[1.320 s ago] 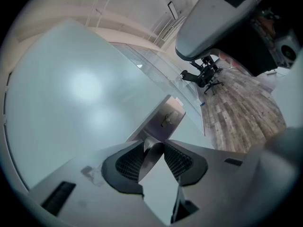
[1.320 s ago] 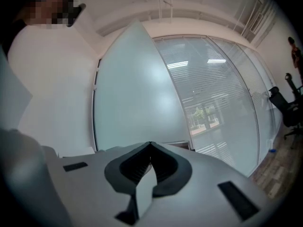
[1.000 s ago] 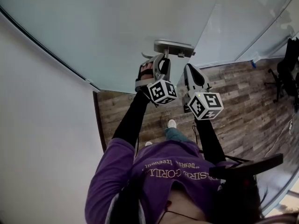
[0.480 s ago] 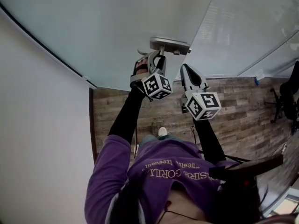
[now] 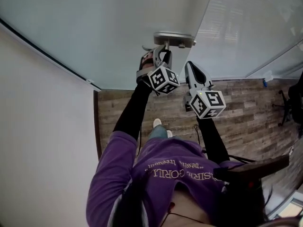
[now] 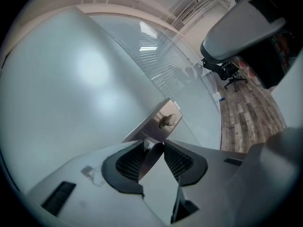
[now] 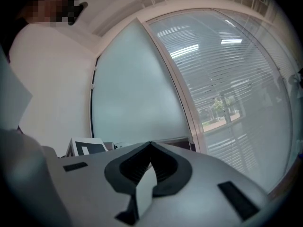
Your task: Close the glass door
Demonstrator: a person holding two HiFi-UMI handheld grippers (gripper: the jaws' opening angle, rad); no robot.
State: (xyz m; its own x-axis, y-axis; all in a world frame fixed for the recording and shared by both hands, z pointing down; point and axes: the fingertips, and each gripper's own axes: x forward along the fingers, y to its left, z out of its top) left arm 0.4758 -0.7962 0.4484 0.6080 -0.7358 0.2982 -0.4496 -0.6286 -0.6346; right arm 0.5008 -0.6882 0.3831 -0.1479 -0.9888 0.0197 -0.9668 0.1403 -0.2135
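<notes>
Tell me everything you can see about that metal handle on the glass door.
The door handle is brushed silver metal: a flat lever on a rectangular plate with a small round knob. It is mounted on the frosted glass door near its edge. The left gripper is shut on the lever.

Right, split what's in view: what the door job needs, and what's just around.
For the job:
glass door
handle
left gripper, shut on the handle

Just around:
right gripper, shut, empty
office chair
blinds
floor
</notes>
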